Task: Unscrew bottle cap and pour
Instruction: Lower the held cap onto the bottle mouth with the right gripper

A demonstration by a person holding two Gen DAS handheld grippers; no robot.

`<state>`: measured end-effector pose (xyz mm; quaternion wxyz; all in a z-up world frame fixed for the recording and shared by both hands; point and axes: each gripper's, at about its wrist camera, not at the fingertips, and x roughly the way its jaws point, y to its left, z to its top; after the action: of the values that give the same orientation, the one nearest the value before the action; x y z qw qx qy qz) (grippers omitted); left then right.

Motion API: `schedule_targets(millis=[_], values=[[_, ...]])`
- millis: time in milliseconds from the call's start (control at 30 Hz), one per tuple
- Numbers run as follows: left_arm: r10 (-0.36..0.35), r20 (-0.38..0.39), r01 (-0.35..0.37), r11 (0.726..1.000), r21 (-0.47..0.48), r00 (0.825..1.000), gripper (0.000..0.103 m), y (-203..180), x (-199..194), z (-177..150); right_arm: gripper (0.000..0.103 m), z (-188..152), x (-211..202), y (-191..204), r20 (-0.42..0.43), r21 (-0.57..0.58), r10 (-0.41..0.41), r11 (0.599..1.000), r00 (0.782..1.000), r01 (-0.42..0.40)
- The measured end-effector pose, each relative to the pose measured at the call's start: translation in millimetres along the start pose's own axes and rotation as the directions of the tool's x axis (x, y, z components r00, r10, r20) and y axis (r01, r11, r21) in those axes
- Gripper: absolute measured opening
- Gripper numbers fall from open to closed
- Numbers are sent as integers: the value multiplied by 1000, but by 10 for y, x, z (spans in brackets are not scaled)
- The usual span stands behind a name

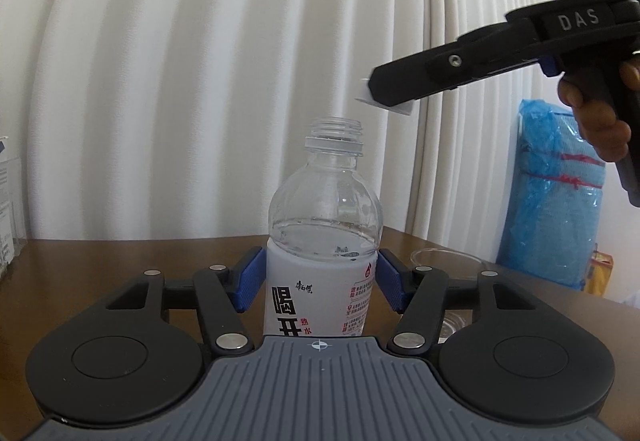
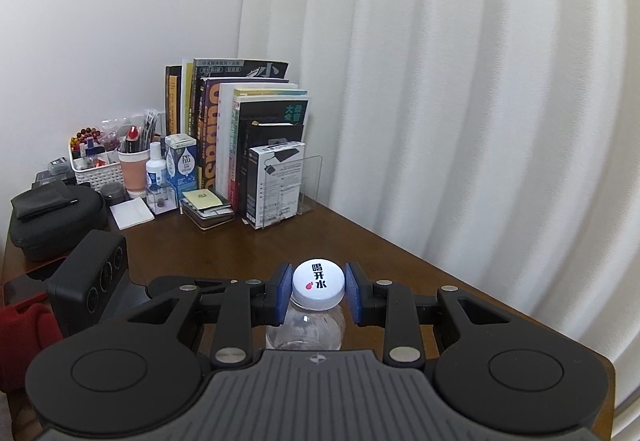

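Observation:
A clear water bottle [image 1: 324, 225] with a white label stands upright on the brown table [image 1: 120, 261], its mouth uncapped and water up to the shoulder. My left gripper [image 1: 320, 281] is shut on its labelled body, a blue pad pressing each side. Just above and to the right of the mouth, my right gripper [image 1: 384, 97] holds the white cap [image 1: 365, 94] clear of the threads. In the right wrist view the printed cap [image 2: 318, 281] sits pinched between the right gripper's [image 2: 318, 291] blue pads, with the bottle [image 2: 304, 329] below it.
A clear plastic cup [image 1: 444, 255] stands on the table right of the bottle. A blue plastic bag [image 1: 552, 201] hangs beyond the table's right edge. Books [image 2: 240, 129], a white basket [image 2: 94, 169] and a black case [image 2: 52, 225] crowd the far corner. White curtains hang behind.

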<state>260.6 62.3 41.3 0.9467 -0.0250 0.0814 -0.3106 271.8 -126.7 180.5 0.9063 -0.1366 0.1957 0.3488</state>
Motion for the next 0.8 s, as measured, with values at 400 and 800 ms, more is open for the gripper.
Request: schedule_targets(millis=[400,800], values=[[7,-3,-7,1000,16,1000,60,-40,9,7,32,58,159,-63,-43,11,33,999,999,-33],[8,-4,-8,1000,18,1000,60,-45,26,15,32,63,227,-88,-58,32,58,998,997,-56]])
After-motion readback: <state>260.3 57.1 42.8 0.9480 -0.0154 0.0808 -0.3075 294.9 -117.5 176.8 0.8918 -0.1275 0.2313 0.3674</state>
